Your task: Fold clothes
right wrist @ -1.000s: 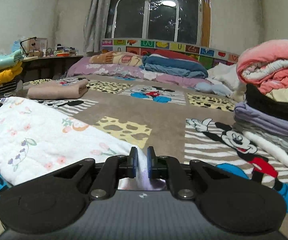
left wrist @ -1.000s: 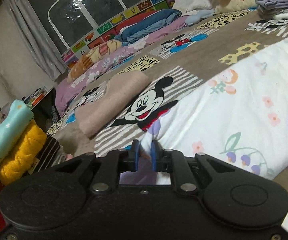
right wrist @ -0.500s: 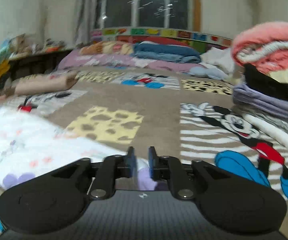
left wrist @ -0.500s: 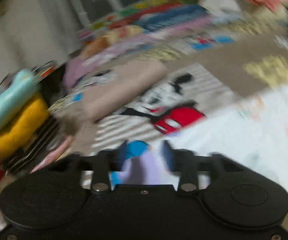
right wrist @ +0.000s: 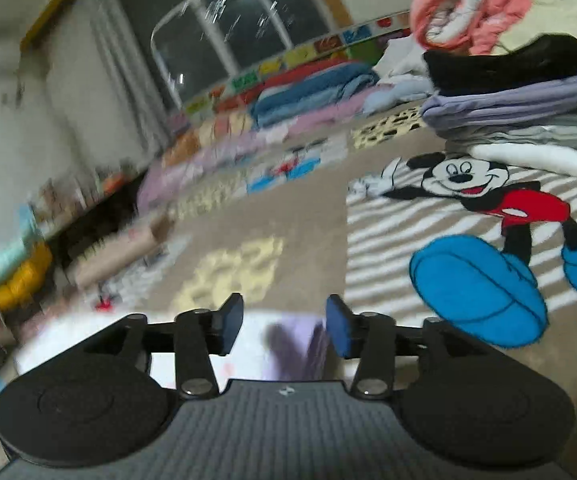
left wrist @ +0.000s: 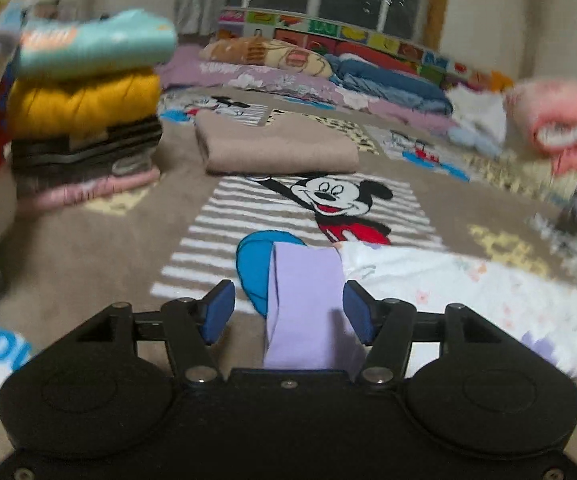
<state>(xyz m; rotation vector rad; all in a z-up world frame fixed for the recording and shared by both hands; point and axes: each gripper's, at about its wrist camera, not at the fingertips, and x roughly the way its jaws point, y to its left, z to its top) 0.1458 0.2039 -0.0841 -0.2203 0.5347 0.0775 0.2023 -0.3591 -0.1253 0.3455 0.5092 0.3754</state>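
Observation:
A white floral garment (left wrist: 468, 284) with a lilac edge (left wrist: 308, 300) lies on the Mickey Mouse blanket (left wrist: 88, 240). My left gripper (left wrist: 288, 310) is open, its blue pads apart, with the lilac edge lying loose between them. My right gripper (right wrist: 284, 324) is open too, just above the same garment's lilac part (right wrist: 292, 344); the white cloth (right wrist: 88, 332) spreads to its left. Neither gripper pinches the cloth.
A folded beige garment (left wrist: 276, 148) lies ahead of the left gripper. A stack of folded clothes (left wrist: 84, 100) stands at the left. Another stack (right wrist: 528, 120) stands at the right, with pink bedding on top. Bedding rolls line the window wall.
Both grippers were shut on the garment's edge a second ago and have opened, letting the cloth go. Both views have swung; the garment now lies lower on the blanket.

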